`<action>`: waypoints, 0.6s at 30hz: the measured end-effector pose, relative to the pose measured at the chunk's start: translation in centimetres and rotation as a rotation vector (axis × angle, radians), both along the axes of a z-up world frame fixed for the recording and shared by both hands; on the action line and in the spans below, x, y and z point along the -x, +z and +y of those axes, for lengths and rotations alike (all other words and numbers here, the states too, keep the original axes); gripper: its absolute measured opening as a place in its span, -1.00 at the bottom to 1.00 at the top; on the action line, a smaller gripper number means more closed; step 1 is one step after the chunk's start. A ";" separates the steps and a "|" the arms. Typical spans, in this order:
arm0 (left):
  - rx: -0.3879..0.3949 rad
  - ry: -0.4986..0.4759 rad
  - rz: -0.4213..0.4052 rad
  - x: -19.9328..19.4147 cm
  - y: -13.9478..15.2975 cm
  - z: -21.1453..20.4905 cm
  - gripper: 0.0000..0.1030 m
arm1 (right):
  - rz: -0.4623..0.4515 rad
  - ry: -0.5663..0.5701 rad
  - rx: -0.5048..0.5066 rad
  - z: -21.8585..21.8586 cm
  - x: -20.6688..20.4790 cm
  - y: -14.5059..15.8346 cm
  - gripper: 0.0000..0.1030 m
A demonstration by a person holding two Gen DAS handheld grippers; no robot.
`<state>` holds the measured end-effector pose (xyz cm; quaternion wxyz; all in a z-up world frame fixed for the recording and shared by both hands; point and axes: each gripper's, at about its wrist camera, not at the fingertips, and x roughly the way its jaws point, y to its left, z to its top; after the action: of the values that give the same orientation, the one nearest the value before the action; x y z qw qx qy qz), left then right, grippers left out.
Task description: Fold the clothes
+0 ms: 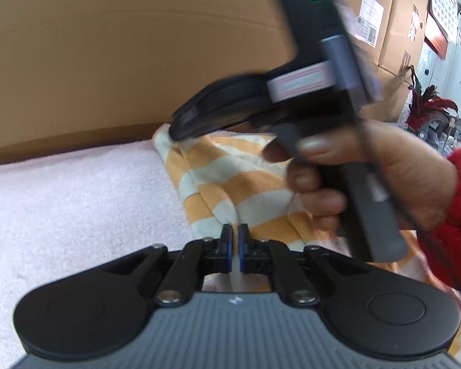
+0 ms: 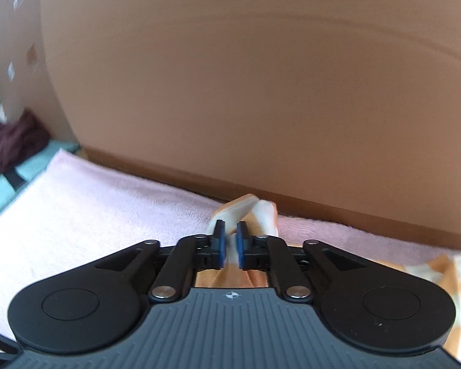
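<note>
A wall of brown cardboard boxes [image 1: 113, 61] stands behind a pink towel [image 1: 76, 200] spread over the tabletop, and on the towel lies an orange-and-white striped garment [image 1: 230, 184], rumpled and partly lifted. The left gripper [image 1: 235, 240] sits low at the garment's near edge, its jaws clenched on a fold of the striped cloth that runs up between the blue pads [image 1: 227, 246]. In the left wrist view the right gripper [image 1: 176, 130] reaches across from the right, held in a hand [image 1: 368, 178] with a red sleeve [image 1: 455, 215], its tip pressed to the garment's far corner beside the boxes. The right wrist view shows its jaws pinching a raised peak of striped fabric [image 2: 249, 209], with more of the cloth trailing to the right on the towel
</note>
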<state>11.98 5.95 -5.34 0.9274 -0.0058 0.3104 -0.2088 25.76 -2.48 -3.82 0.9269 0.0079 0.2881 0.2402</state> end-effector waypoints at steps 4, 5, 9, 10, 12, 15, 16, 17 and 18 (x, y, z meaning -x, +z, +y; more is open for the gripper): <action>0.010 0.000 0.002 -0.1 0.0 0.0 -0.95 | 0.077 0.022 -0.118 -3.6 2.3 0.5 -0.66; 0.012 0.000 0.003 -0.1 -0.1 0.1 -0.95 | 0.096 0.028 -0.120 -3.9 2.9 0.3 -0.66; -0.009 0.002 -0.020 0.1 -0.1 -0.6 -0.94 | 0.181 0.002 -0.133 -3.1 2.6 -1.3 -0.67; -0.017 0.002 -0.028 0.0 -0.1 -1.0 -0.94 | 0.200 -0.002 -0.165 -3.0 2.3 -1.6 -0.64; -0.023 0.007 -0.035 -0.3 -0.2 -2.2 -0.88 | 0.246 -0.025 -0.260 -3.9 2.2 -1.6 -0.60; -0.039 0.020 -0.053 0.6 -0.2 -0.8 -0.87 | 0.212 -0.049 -0.288 -5.2 5.6 -0.2 -0.62; -0.048 0.024 -0.059 1.0 -0.1 -0.1 -0.87 | 0.182 -0.057 -0.249 -5.3 7.0 0.1 -0.62; -0.052 0.029 -0.063 1.3 0.0 0.2 -0.88 | 0.150 -0.072 -0.193 -5.9 8.8 0.4 -0.60; -0.060 0.036 -0.067 1.7 0.1 0.3 -0.93 | 0.117 -0.091 -0.132 -6.7 10.6 0.7 -0.59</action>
<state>10.28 6.25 -5.25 0.9406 0.0233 0.2854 -0.1826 15.20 -9.19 -3.09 0.9158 0.0961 0.3249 0.2155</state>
